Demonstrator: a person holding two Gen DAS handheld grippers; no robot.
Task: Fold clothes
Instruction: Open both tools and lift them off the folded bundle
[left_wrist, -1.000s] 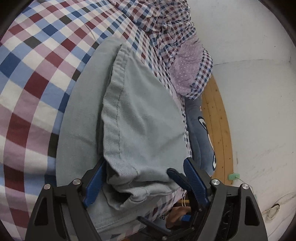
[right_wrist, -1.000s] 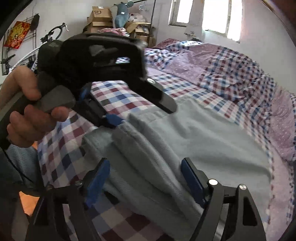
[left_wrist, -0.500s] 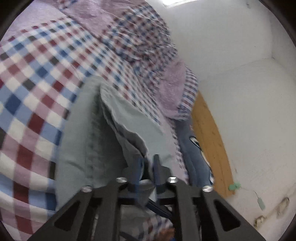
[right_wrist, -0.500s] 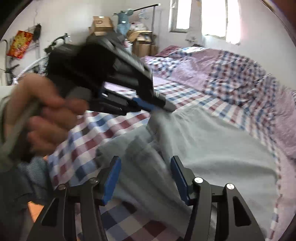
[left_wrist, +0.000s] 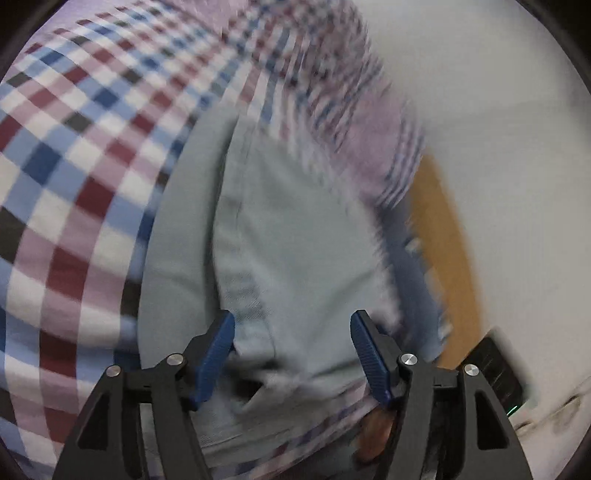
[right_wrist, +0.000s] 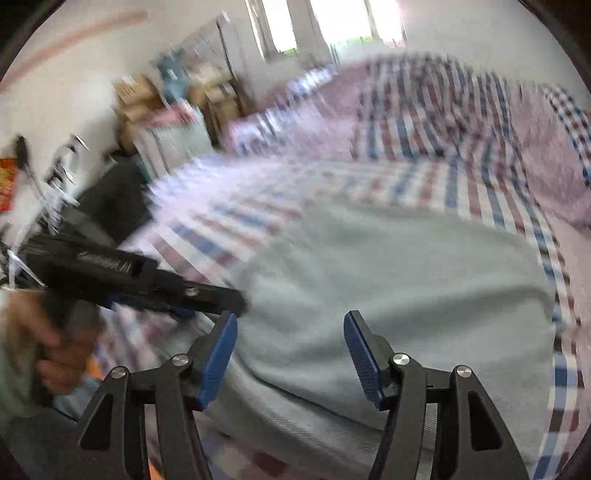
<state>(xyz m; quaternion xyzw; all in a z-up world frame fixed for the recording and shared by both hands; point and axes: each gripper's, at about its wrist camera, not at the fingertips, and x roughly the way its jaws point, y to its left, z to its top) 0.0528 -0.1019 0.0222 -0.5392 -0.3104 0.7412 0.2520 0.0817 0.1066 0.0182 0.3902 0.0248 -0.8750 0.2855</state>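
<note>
The left gripper (left_wrist: 291, 354) is opening, its pads clear of the grey-green garment (left_wrist: 288, 240), whose near edge lies between them at lower centre, long axis running up the frame over the checked bedspread (left_wrist: 74, 166). The right gripper (right_wrist: 290, 350) stands released, angled down over the same cloth.

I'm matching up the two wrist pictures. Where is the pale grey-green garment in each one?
Left wrist: the grey-green garment fills the centre, running up from between the tool's fingers.
Right wrist: the garment lies centre-right, ahead of the tool.
Shared landmark: the checked bedsheet beneath it.
</note>
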